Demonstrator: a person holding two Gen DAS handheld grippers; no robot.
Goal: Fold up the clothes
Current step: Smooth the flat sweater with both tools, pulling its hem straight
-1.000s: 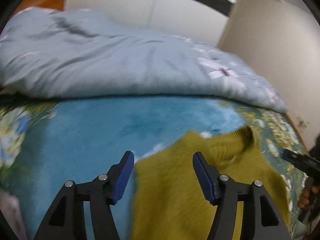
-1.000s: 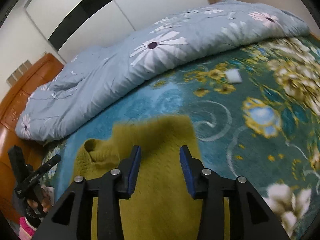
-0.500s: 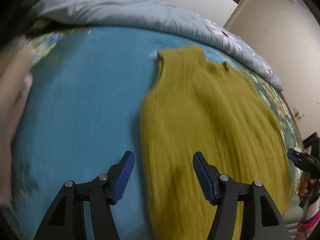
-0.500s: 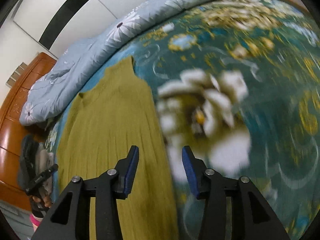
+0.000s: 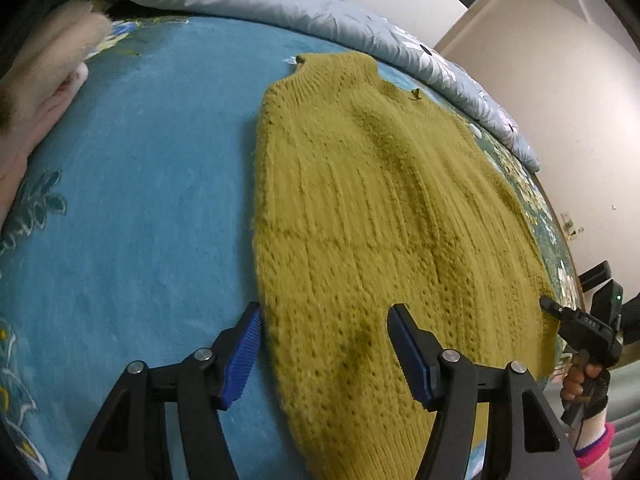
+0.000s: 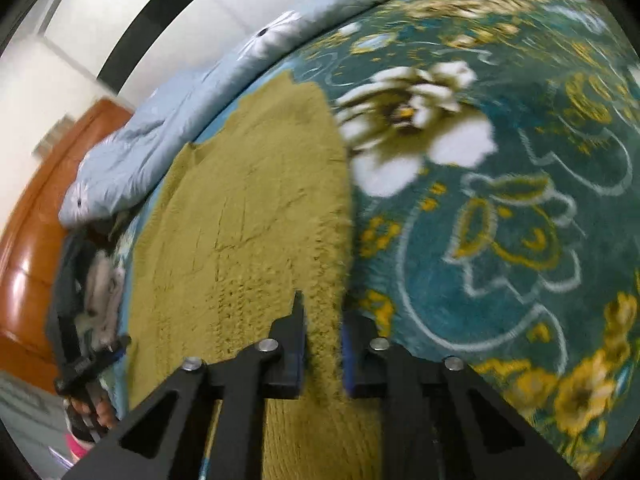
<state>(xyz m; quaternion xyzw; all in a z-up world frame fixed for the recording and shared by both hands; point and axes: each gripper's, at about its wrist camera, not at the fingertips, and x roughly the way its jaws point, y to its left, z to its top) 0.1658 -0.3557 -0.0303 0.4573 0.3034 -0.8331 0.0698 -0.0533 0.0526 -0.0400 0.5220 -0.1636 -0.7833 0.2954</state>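
An olive-yellow knit sweater [image 5: 372,200] lies flat on the blue floral bedspread [image 5: 140,168], neck toward the far side. My left gripper [image 5: 324,344] is open, with its jaws straddling the sweater's left bottom edge just above the bed. My right gripper [image 6: 322,344] is shut on the sweater's [image 6: 248,216] right side edge near the hem. The right gripper also shows in the left wrist view [image 5: 580,324] at the sweater's far right corner. The left gripper shows in the right wrist view [image 6: 92,364] at lower left.
A light blue floral duvet [image 5: 280,4] is bunched along the far side of the bed. A pile of folded pale clothes [image 5: 44,68] sits at the left. A wooden headboard [image 6: 32,220] and white wall panels stand behind.
Both grippers moved down to the sweater's bottom corners. The right gripper closed on the sweater's right edge. The left gripper stayed open.
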